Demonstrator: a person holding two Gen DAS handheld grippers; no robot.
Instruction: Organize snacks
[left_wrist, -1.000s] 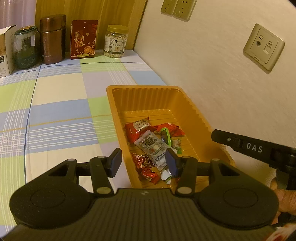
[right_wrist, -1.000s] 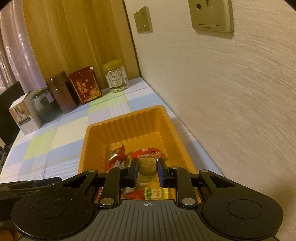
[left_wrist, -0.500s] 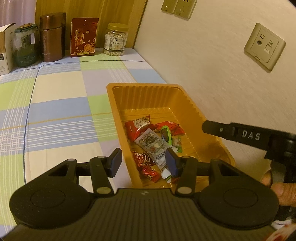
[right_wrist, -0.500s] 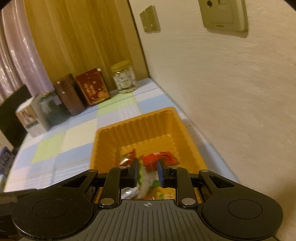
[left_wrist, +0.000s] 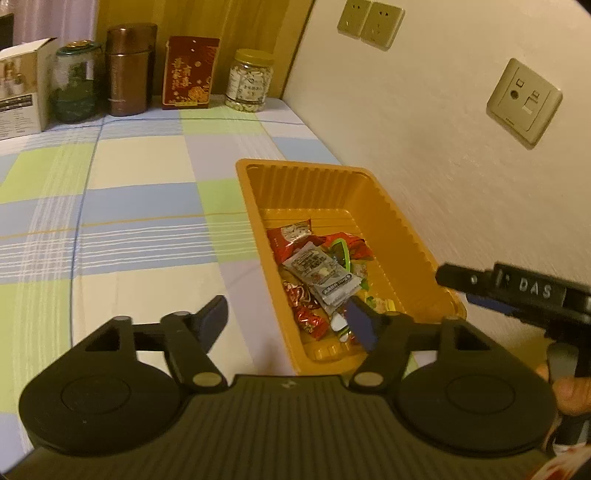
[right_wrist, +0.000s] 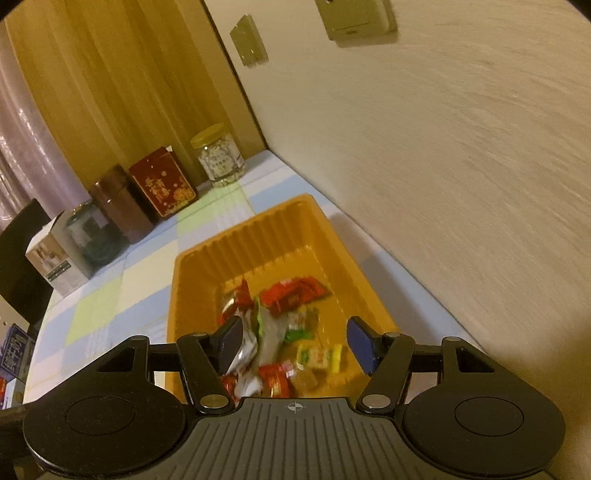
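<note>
Checked tablecloth (left_wrist: 140, 206) beside textured wall (left_wrist: 424, 147)

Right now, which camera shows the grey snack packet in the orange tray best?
The left wrist view: the grey snack packet lies sharp and face up on the red wrappers in the orange tray. In the right wrist view it is blurred and partly behind the right gripper.

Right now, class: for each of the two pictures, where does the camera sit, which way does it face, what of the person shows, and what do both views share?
Left wrist: sits on the left gripper, looking forward and down at the tray; its open jaws, the right gripper and a hand show.
Right wrist: sits on the right gripper over the tray, looking forward and down; only its open, empty jaws show.
Shared: tray, snacks, the jar and wall.
</note>
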